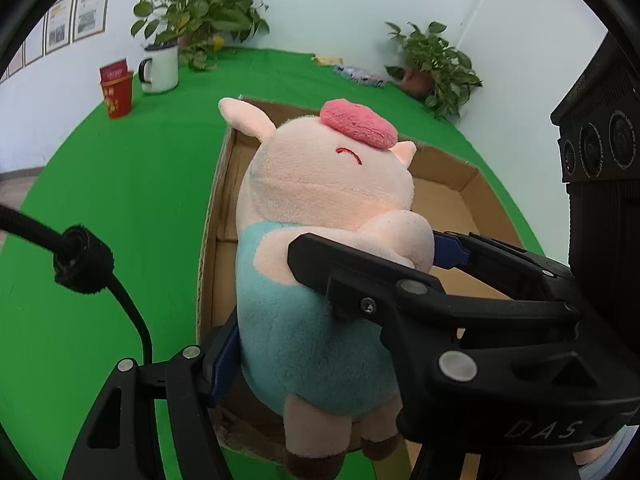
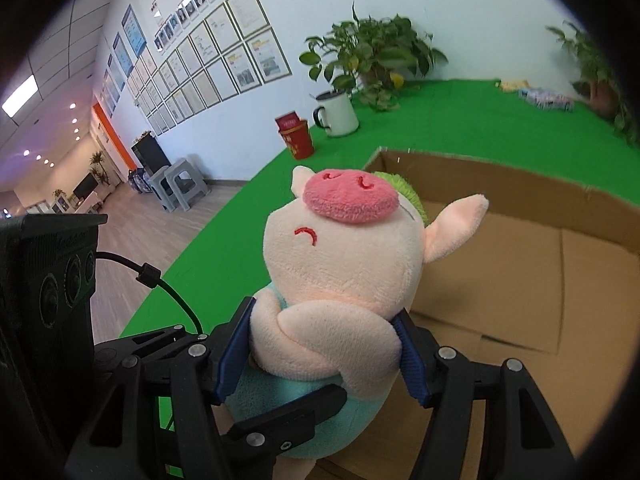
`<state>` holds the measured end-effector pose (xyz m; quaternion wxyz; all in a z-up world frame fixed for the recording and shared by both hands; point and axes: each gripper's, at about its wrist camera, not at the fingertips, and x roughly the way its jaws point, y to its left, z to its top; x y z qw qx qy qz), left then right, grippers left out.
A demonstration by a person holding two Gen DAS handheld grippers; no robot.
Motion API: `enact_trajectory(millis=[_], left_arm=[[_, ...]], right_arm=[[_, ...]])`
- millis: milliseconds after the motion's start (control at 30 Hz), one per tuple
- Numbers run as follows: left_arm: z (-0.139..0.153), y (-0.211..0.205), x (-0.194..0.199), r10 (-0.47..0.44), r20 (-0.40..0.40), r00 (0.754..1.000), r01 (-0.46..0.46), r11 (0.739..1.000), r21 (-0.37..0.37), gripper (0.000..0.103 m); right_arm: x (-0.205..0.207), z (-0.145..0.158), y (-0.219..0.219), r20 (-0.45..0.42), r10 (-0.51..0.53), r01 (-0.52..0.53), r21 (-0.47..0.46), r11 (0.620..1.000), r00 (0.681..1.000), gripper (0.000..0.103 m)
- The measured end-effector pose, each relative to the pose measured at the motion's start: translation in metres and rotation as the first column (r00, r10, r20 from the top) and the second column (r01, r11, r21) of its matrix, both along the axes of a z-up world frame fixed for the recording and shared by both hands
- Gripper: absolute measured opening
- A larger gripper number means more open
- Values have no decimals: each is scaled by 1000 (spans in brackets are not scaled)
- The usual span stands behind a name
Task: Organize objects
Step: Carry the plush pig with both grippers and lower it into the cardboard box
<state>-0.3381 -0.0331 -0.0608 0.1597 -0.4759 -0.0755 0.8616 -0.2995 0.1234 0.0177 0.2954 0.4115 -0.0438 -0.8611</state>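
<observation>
you hold the plush pig (image 1: 320, 248) over the cardboard box (image 1: 448, 200), left gripper (image 1: 336, 308) and right gripper (image 2: 320, 356) fingers both clamped on its body; next, likely lower it inside the box and release.

2 wrist views, close, angled down; both share plush pig (image 1: 320, 240) (image 2: 340, 272), cardboard box (image 1: 460, 184) (image 2: 520, 264).

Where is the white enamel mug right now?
The white mug stands on the green table's far left, between the red cup and the leafy plant.
</observation>
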Motion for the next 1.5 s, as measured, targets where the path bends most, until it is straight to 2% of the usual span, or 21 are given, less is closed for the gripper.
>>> enact_trajectory(millis=[167,267,400,467,533,733,867,1067,1133,1200,1233,1300,1400,1500], left_arm=[[-13,-4,1,19,20,1000,-20,1000,23,69],[-3,1,20,20,30,999,-21,999,27,69],[18,1,44,38,-44,998,-39,999,-28,68],[16,0,51,33,-31,999,-34,999,-15,68],[17,-2,54,46,-22,999,-47,999,-26,58],[17,-5,64,63,-29,998,-64,997,-37,53],[16,-6,65,70,-29,997,-70,997,-34,50],[26,-13,69,96,-18,995,-97,995,-30,41],[32,-14,69,107,-35,994,-109,992,-57,34],[36,-17,70,136,-42,990,-140,986,-94,33],[37,-18,70,154,-40,987,-158,981,-110,33],[36,-22,72,168,-22,985,-170,979,-109,33],[33,-22,76,174,-8,985,-173,976,-133,33],[30,-26,76,183,1,983,-181,976,-123,33]], right_arm=[[-1,-7,0,17,13,-13,11,1000,1000,63],[-2,-11,3,25,-1,0,32,999,1000,63],[-7,-16,7,47,-13,11,34,999,999,64],[-6,-15,1,49,11,-13,43,999,999,64],[-9,-16,-6,66,36,-38,31,999,997,64],[-9,-19,-16,76,46,-48,20,999,996,66],[-12,-19,-10,105,19,-17,-22,1000,994,77],[2,11,21,65,-22,30,-136,990,998,80],[1,4,26,124,-29,44,-115,992,992,80],[-1,-12,23,190,-33,45,-58,997,981,80],[-1,-21,22,218,-43,52,-36,998,975,79],[-1,-32,21,248,-39,57,-66,996,968,72],[2,-36,12,228,-28,43,-60,997,973,60],[1,-39,10,239,-26,44,-71,996,971,56]])
